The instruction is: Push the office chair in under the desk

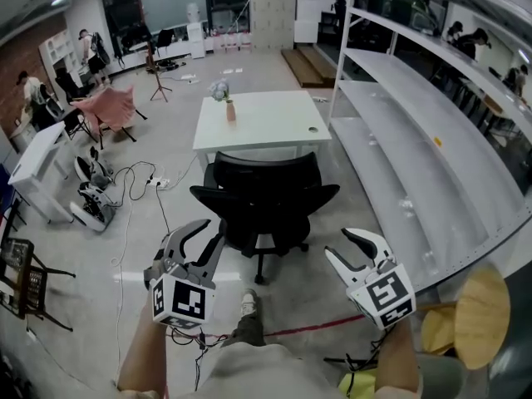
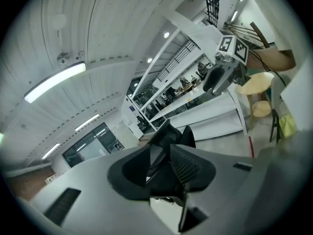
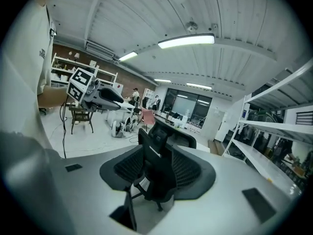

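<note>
A black chair (image 1: 266, 199) stands on the grey floor (image 1: 179, 86) of an open workroom, just before a white worktop (image 1: 274, 127), its backrest near the worktop's front edge. Beyond the chair, a small vase (image 1: 230, 110) sits on the worktop. Long white shelving (image 1: 416, 148) runs right of the chair; cables (image 1: 135, 174) trail left of it. A wooden stool (image 1: 482, 314) stands to the chair's near right. Left gripper (image 1: 208, 238) and right gripper (image 1: 341, 246) hover short of the chair, jaws parted and empty.
</note>
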{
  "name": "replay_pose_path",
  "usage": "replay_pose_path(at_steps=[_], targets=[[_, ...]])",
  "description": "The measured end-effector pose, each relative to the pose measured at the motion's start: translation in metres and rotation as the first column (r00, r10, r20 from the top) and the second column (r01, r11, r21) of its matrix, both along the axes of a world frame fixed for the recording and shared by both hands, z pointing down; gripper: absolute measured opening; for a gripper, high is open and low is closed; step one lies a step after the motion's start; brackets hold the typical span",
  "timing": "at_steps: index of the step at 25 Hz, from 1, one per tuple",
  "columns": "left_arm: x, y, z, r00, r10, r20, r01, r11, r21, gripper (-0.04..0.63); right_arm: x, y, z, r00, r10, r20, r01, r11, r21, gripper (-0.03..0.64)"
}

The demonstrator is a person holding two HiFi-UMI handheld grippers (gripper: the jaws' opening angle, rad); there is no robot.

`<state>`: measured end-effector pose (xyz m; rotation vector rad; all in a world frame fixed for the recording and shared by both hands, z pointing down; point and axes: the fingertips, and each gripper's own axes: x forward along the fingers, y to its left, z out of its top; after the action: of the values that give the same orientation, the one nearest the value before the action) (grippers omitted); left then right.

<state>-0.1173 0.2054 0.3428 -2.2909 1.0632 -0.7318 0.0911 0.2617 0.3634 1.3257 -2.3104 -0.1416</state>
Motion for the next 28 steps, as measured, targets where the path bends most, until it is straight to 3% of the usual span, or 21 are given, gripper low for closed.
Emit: replay_pose_path(at_steps=[4,10,14,22,28], targets=[[0.002,-0.026,0.025,1.0,0.001,0.028,0.0,0.998,-0.058,0.174,0.006,-0.027,0.016,1.0,0.002,-0.028,-0.002,0.999,-0.032,0.199],[0.005,-0.066,0.047,0.997,0.02,0.072,-0.015,0.997,-0.071,0.196,0.003,-0.069,0.042,0.999,-0.016,-0.048,0.011,0.995,-0.095,0.204],[0.007,-0.093,0.067,0.992,0.048,0.119,-0.033,0.991,-0.128,0.198,0.001,-0.099,0.058,0.997,-0.016,-0.07,0.006,0.99,-0.14,0.212],[0.018,-0.152,0.111,0.971,0.123,0.207,-0.076,0.972,-0.223,0.212,0.002,-0.156,0.099,0.991,-0.054,-0.126,0.021,0.967,-0.254,0.235],[0.025,-0.187,0.152,0.94,0.173,0.295,-0.089,0.957,-0.277,0.224,0.006,-0.188,0.127,0.978,-0.102,-0.181,0.036,0.941,-0.336,0.253]])
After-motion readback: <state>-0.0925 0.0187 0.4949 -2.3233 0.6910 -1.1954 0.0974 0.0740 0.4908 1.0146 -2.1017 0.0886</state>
